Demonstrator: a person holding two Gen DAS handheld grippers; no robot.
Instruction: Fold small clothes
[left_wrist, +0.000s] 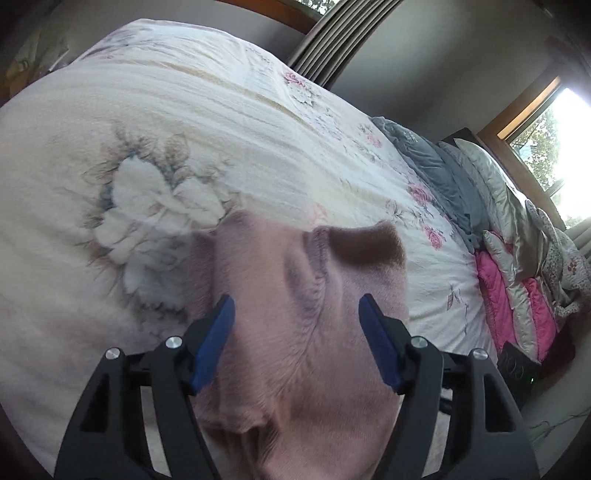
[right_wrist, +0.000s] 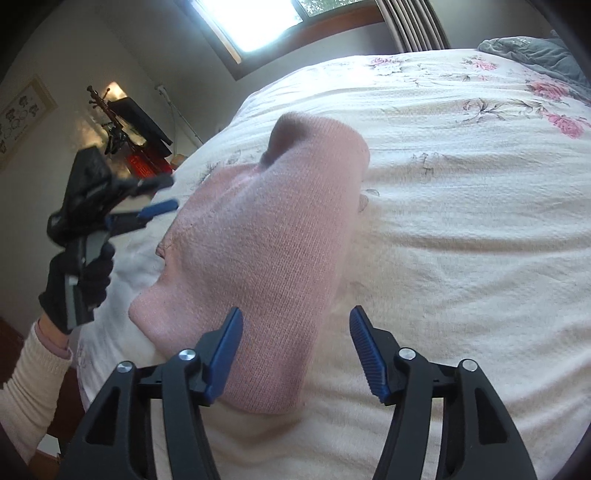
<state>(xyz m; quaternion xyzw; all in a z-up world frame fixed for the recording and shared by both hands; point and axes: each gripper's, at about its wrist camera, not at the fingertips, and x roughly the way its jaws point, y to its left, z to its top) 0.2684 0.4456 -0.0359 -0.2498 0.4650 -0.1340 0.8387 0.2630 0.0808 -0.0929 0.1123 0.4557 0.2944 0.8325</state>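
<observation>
Ahead of both grippers, pink knit garment (right_wrist: 266, 236) lies on floral bedspread (right_wrist: 461, 229), partly bunched, one open cuff-like end raised at its far end. Right gripper (right_wrist: 295, 354) hovers over near edge of the garment, blue pads (right_wrist: 369, 358) spread wide, nothing between them; fabric sits just under and ahead of its left finger, bare bedspread under the right one. Left gripper (left_wrist: 295, 343) also spread apart, pink knit garment (left_wrist: 295, 314) filling the gap below and beyond its fingers; contact with the cloth can't be told. In the right wrist view the left gripper (right_wrist: 155, 195) shows off to the left of the garment, blurred, held by a black-gloved hand (right_wrist: 77, 280) with a cream sleeve (right_wrist: 33, 376). Floral bedspread (left_wrist: 184, 129) runs ahead of the left gripper; grey blanket (left_wrist: 424, 162) and pink quilt (left_wrist: 498, 295) far right of it. Window (right_wrist: 255, 18) beyond the bed.
</observation>
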